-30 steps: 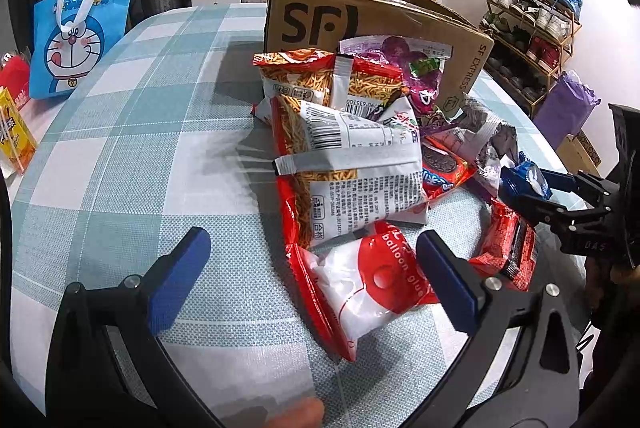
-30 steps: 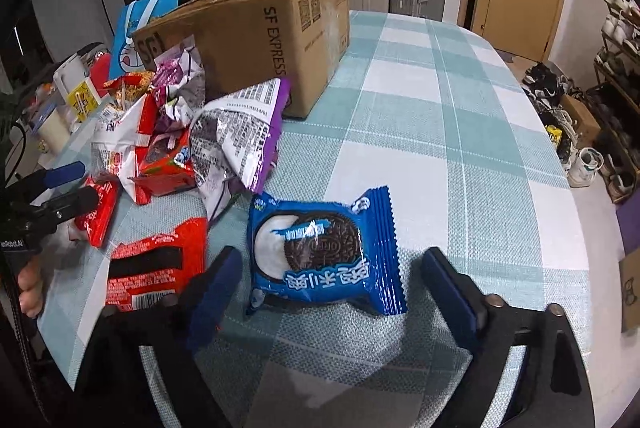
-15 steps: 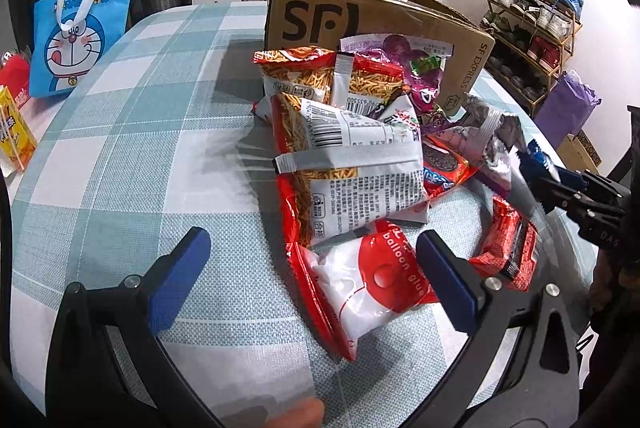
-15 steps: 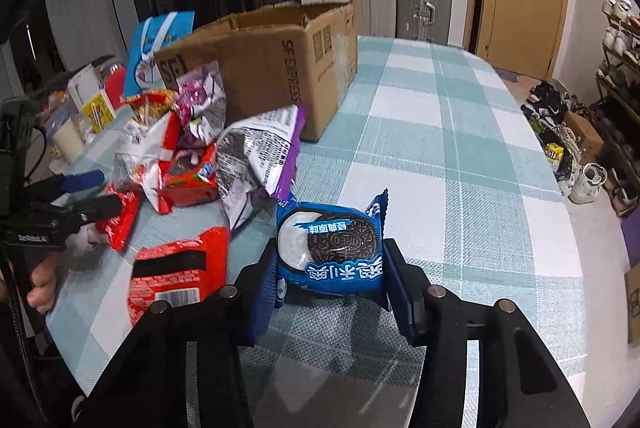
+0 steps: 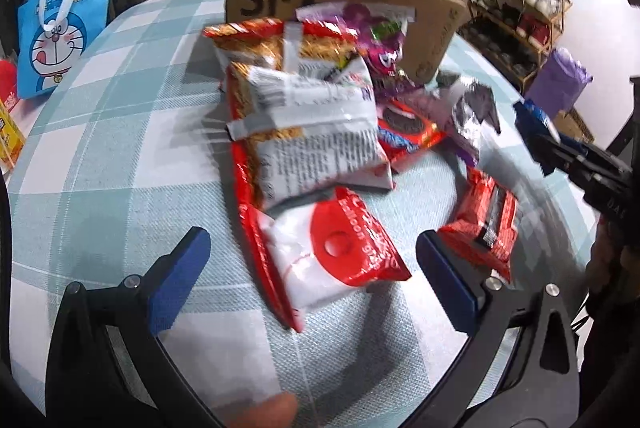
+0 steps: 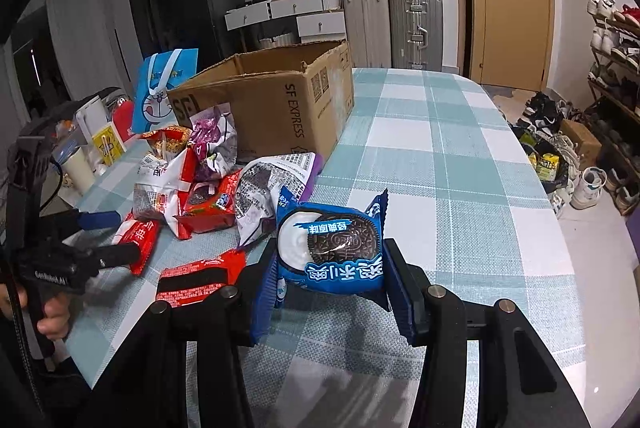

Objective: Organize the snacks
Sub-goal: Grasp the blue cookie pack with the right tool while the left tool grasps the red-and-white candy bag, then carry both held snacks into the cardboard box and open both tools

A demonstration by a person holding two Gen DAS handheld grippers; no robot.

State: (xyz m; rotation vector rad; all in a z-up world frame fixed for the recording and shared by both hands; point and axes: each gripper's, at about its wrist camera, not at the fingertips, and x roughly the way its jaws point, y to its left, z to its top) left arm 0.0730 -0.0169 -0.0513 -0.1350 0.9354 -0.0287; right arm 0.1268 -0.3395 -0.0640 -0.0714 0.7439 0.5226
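My right gripper is shut on a blue Oreo packet, held a little above the checked tablecloth. Left of it lies a pile of snack bags in front of an open cardboard box. In the left wrist view my left gripper stands open over a red-and-white packet, its pads on either side and apart from it. Behind that packet lie noodle bags, a red Oreo packet and a red wafer packet. The right gripper shows at that view's right edge with the blue packet.
A blue cartoon bag stands at the table's far left, with yellow and red items beside it. Suitcases and drawers line the back wall. A shoe rack stands to the right of the table.
My right gripper closed on the blue Oreo packet and lifted it off the cloth. The left gripper stayed open and came slightly closer to the red-and-white packet.
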